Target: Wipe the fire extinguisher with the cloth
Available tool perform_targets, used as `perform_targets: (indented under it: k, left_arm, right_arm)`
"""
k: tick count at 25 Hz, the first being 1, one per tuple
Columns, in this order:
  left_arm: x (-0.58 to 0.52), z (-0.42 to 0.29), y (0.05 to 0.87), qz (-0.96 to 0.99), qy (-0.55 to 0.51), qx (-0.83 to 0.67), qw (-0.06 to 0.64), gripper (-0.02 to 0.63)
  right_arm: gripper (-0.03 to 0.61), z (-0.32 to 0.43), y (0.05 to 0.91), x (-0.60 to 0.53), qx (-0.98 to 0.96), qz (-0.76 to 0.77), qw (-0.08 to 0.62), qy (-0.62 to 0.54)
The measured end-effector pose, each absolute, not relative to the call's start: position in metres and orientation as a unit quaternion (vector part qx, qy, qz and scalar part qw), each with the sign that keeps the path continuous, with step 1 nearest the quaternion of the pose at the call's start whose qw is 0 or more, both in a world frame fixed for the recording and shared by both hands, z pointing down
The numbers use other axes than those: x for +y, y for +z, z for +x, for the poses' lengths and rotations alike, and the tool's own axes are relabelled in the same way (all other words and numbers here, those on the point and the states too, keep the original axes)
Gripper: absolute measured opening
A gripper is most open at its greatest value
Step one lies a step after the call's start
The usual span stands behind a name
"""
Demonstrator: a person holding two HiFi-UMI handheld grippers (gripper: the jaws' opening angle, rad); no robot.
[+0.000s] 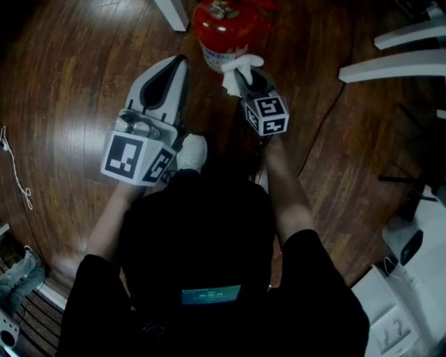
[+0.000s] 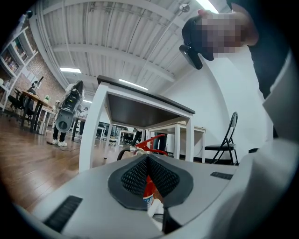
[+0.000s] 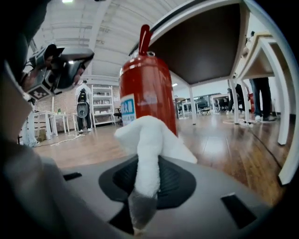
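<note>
Down on the floor, head view: the red fire extinguisher (image 1: 226,31) stands upright on the floor (image 1: 70,77), which is dark, glossy wood planks. A white table leg (image 1: 173,14) is just beside it.
Right claw, head view: the right claw (image 1: 244,74) reaches toward the can, with the white cloth (image 1: 235,70) bunched at its tip and pressed up against the pale label band.
Left claw, head view: the left claw (image 1: 182,63) hangs to the left of the can, not touching it.
Left gripper view, claw: clenched tip to tip, nothing pinched. A sliver of red can and white cloth shows through the gap behind the pads.
Left gripper view, room: a big open hall. There's a white table (image 2: 140,100) with a dark underside, a black folding chair (image 2: 227,140) by a white wall, a brick wall (image 2: 28,77) on the far left, and strip lights on a ribbed ceiling (image 2: 107,28).
Right gripper view, claw: clamped on the cloth, which sticks up between the pads and folds over right in front of the can.
Right gripper view, room: the same wood floor with lots of glare, the table overhead, and white shelves (image 3: 103,106) far back.
</note>
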State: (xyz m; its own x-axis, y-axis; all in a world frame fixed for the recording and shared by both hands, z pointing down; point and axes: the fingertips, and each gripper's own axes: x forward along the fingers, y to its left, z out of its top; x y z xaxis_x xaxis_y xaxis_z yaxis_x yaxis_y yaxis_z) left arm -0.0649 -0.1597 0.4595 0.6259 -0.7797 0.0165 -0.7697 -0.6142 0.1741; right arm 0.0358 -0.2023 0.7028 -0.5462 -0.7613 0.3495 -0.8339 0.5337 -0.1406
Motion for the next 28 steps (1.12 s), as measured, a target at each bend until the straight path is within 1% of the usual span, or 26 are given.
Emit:
perform_targets:
  k: [1, 3, 9, 12, 16, 19, 21, 24, 28]
  left_arm:
    - [-0.159, -0.064, 0.459, 0.898, -0.031, -0.431, 0.082, 0.000]
    - [-0.160, -0.063, 0.459, 0.900, -0.029, -0.428, 0.079, 0.000]
    - [-0.168, -0.072, 0.464, 0.896, -0.023, -0.437, 0.078, 0.000]
    - [-0.175, -0.069, 0.464, 0.895, -0.026, -0.438, 0.075, 0.000]
    - [-0.184, -0.075, 0.437, 0.892, -0.038, -0.442, 0.081, 0.000]
    - [-0.178, -0.084, 0.395, 0.891, -0.023, -0.444, 0.091, 0.000]
    - [-0.164, -0.094, 0.353, 0.890, -0.013, -0.445, 0.098, 0.000]
    - [-0.129, -0.106, 0.275, 0.890, -0.003, -0.442, 0.109, 0.000]
    - [-0.071, -0.117, 0.156, 0.886, 0.009, -0.444, 0.132, 0.000]
  right_arm:
    - [0.107, 0.037, 0.711, -0.201, -0.865, 0.459, 0.131, 0.155]
    - [0.107, 0.040, 0.704, -0.198, -0.864, 0.463, 0.121, 0.159]
    - [0.107, 0.037, 0.617, -0.174, -0.879, 0.460, 0.035, 0.121]
    - [0.107, 0.035, 0.591, -0.162, -0.883, 0.458, 0.036, 0.101]
    - [0.107, 0.042, 0.561, -0.155, -0.876, 0.469, 0.052, 0.103]
    - [0.106, 0.053, 0.504, -0.133, -0.871, 0.474, 0.067, 0.111]
    - [0.106, 0.059, 0.456, -0.108, -0.867, 0.476, 0.079, 0.119]
    - [0.107, 0.068, 0.371, -0.061, -0.860, 0.484, 0.107, 0.123]
    - [0.107, 0.082, 0.248, 0.012, -0.847, 0.499, 0.115, 0.139]
